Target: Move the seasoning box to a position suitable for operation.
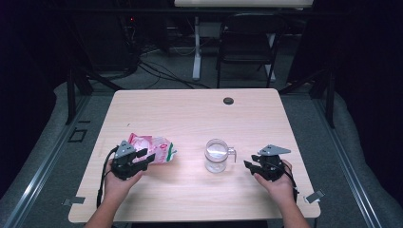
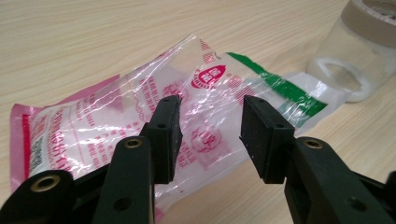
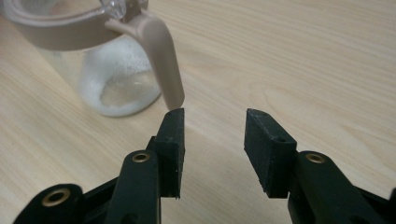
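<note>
- left gripper [image 2: 210,135]: in its own view the two black jaws rise closest to the lens, standing apart with a clear gap. the bag lies behind and under that gap; the pads press on nothing, so it holds nothing.
- in the high view the left gripper [image 1: 145,159] sits at the table's near left, held in the person's left hand [image 1: 119,183], its tips at the bag's near edge.
- bag [image 2: 140,116]: a clear plastic pouch with pink and red print and a green stripe at one end, lying flat on the table. in the high view the bag [image 1: 154,148] is left of centre, just beyond the left gripper.
- right gripper [image 3: 212,140]: jaws apart, nothing between them, bare table under the gap. the tip of the jug's handle hangs just above the left-hand jaw in this view; whether they touch i cannot tell.
- in the high view the right gripper [image 1: 251,166] is at the near right, held in the right hand [image 1: 278,183], pointing toward the jug.
- jug [image 1: 216,156]: small, clear, upright near the table's middle, between the two grippers, with a beige rim and handle [image 3: 166,65] and some white powder at the bottom. in the left gripper view the jug [image 2: 355,56] stands just past the bag's green end.
- table [image 1: 190,114]: light wood; a small dark round disc [image 1: 228,100] lies near its far edge.
</note>
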{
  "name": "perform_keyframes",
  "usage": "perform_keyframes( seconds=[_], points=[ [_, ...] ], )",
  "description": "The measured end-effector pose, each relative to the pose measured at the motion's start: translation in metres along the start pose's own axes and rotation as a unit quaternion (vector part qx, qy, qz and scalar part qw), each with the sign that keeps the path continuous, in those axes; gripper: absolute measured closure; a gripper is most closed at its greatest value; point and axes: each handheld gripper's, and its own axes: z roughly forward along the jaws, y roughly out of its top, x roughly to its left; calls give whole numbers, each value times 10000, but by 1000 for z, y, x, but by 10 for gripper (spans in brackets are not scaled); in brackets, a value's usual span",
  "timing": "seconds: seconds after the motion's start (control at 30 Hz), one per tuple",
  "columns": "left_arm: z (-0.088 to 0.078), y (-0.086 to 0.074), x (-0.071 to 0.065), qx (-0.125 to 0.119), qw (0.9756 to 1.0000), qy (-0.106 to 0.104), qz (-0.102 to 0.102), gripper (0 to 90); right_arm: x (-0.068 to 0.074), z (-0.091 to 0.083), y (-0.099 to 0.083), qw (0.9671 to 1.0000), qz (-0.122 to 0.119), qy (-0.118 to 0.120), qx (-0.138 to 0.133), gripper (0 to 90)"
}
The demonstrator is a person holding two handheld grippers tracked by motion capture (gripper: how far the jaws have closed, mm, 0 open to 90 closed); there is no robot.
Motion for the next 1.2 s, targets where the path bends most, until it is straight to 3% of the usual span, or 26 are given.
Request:
perform_keyframes(
  seconds=[0.1, 0.2, 0.43, 0.6, 0.7, 0.87, 1.0, 1.07, 1.2],
  points=[
    [0, 1, -3, -44, 10000, 8, 36, 580, 2, -2, 0, 9999, -102, -2, 9, 585],
    [-2, 1, -6, -54, 10000, -32, 70, 584, 3, -6, 2, 9998, -106, -41, -151, 569],
    [-4, 0, -13, -133, 9999, -91, 0, 585, 13, -13, 6, 9990, -222, -120, -359, 576],
    [-8, 0, -18, -309, 9995, 67, 97, 567, 20, -16, 9, 9987, -229, 33, -449, 563],
    [-10, 0, -19, -393, 9990, 138, 154, 565, 24, -12, 12, 9987, -286, 69, -423, 571],
    [-10, -1, -16, -542, 9985, 82, -91, 535, 27, -1, 13, 9988, -385, -12, -292, 617],
    [-12, -3, -19, -511, 9986, 131, -83, 514, 28, 7, 16, 9987, -382, -44, -344, 621],
    [-13, -5, -20, -589, 9981, 111, -133, 506, 29, 14, 18, 9988, -413, -58, -268, 621],
    [-16, -9, -20, -481, 9986, 59, -207, 497, 28, 28, 20, 9989, -447, 1, -122, 621]
  ],
)
